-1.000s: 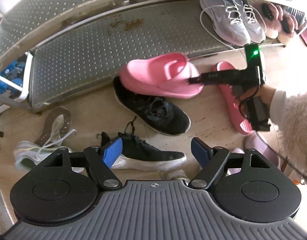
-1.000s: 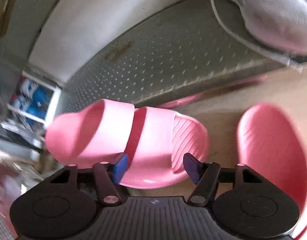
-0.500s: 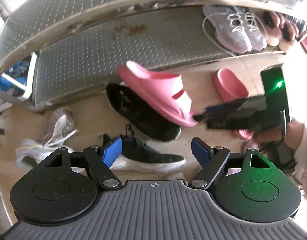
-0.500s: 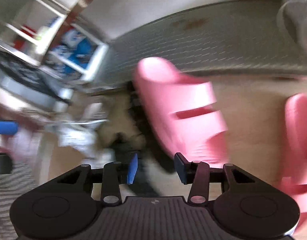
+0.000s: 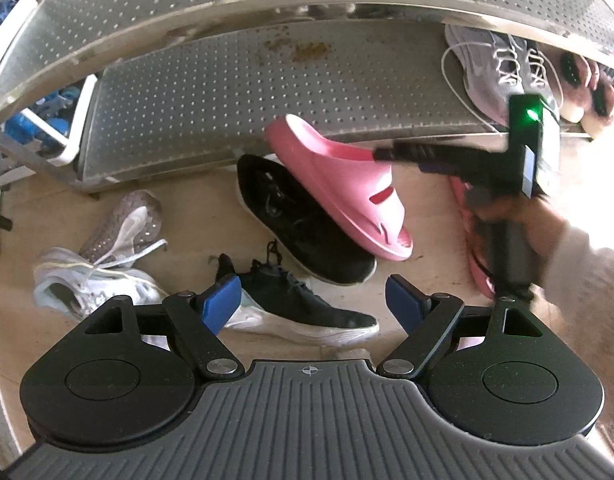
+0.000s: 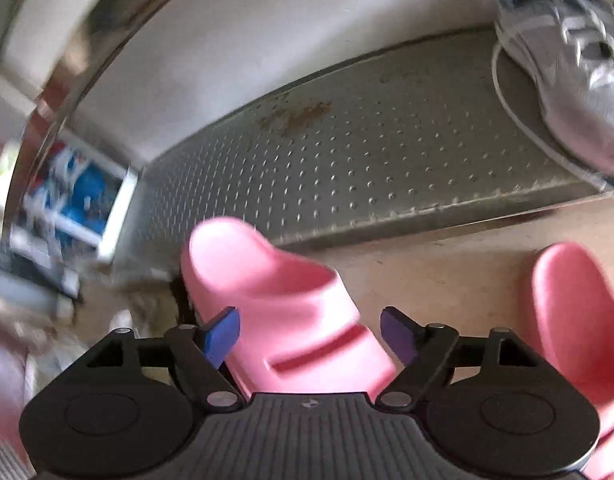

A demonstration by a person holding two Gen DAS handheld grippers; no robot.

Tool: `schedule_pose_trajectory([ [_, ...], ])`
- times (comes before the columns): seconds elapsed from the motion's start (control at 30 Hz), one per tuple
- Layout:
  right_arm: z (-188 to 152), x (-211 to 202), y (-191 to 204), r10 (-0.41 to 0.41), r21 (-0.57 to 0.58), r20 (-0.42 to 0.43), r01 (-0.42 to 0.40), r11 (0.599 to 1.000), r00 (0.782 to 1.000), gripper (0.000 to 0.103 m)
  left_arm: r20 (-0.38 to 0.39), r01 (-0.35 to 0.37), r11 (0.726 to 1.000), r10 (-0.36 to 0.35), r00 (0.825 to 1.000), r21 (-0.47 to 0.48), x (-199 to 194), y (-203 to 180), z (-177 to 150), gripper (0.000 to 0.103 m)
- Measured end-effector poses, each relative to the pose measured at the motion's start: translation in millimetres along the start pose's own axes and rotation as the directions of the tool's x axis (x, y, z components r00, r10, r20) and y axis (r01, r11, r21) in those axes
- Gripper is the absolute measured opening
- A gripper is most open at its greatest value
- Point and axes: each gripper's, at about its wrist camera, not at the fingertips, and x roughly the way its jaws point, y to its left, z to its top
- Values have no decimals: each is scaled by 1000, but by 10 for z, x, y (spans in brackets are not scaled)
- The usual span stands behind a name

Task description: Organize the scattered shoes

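Rack [image 5: 235, 92]: lower shelf holds grey sneakers [image 5: 495, 72] at right end, fuzzy slippers [image 5: 583, 88] beside them; rest of shelf bare, rust stain mid-back

Right gripper [image 6: 309, 334] spread, pink slide [image 6: 291, 320] between fingers; contact unclear. Slide tilted, toe at lower shelf's front edge, heel over black sneaker [image 5: 303, 224] on floor

Second slide [image 6: 575, 320] on floor at right

Left gripper [image 5: 313, 306] spread, empty, above second black sneaker [image 5: 303, 308]; white sneakers [image 5: 103, 264] at floor left

tongs [image 6: 309, 338] spread around pink slide [image 6: 291, 320] | second slide [image 6: 575, 320] on floor
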Motion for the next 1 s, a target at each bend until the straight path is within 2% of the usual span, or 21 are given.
schedule_pose_trajectory([
  [0.03, 35, 88, 11, -29, 7, -6, 30, 1000, 1000, 75, -1, 1, 1000, -1, 1000, -1, 3, 1, 5, 84],
  [0.07, 70, 177, 22, -59, 13, -12, 59, 998, 998, 70, -1, 0, 1000, 0, 1000, 0, 7, -1, 11, 84],
  [0.1, 105, 266, 33, -89, 20, -18, 89, 996, 996, 68, -3, 0, 1000, 0, 1000, 1, 11, -3, 15, 84],
  [0.2, 135, 598, 147, -188, -101, -130, 175, 979, 974, 55, -7, 3, 1000, -3, 1000, 0, 19, -6, 24, 84],
  [0.23, 112, 558, 145, -209, -94, -134, 197, 976, 969, 38, -9, 4, 1000, -4, 1000, -2, 22, -2, 28, 84],
  [0.27, 90, 518, 144, -230, -87, -137, 220, 972, 964, 32, -10, 5, 1000, -5, 1000, -3, 24, 2, 32, 84],
  [0.3, 68, 477, 143, -251, -80, -140, 242, 967, 958, 31, -10, 4, 1000, -4, 1000, -5, 27, 4, 37, 84],
  [0.33, 45, 437, 141, -272, -73, -144, 263, 962, 952, 25, -9, 2, 1000, -2, 1000, -7, 30, 4, 44, 84],
  [0.53, -89, 194, 133, -392, -33, -169, 392, 919, 904, 18, 13, 5, 1000, -5, 1000, -18, -33, 19, 61, 84],
  [0.63, -259, -138, -159, -434, 49, -213, 453, 890, 875, 16, 34, 13, 1000, -12, 999, -20, -96, -1, 57, 84],
  [0.67, -272, -155, -173, -438, 52, -215, 458, 887, 873, 17, 38, 15, 1000, -14, 999, -19, -111, -8, 56, 84],
  [0.8, -497, -334, -474, -538, 61, -270, 572, 818, 799, 21, 37, 19, 1000, -18, 999, -6, -117, -49, 41, 84],
  [0.93, -577, -282, -570, -564, 66, -270, 599, 798, 780, 22, 22, 10, 1000, -10, 1000, -2, -78, -43, 34, 84],
  [1.0, -602, -238, -623, -585, 81, -254, 620, 781, 770, 19, 16, 4, 1000, -4, 1000, -5, -54, -33, 50, 84],
])
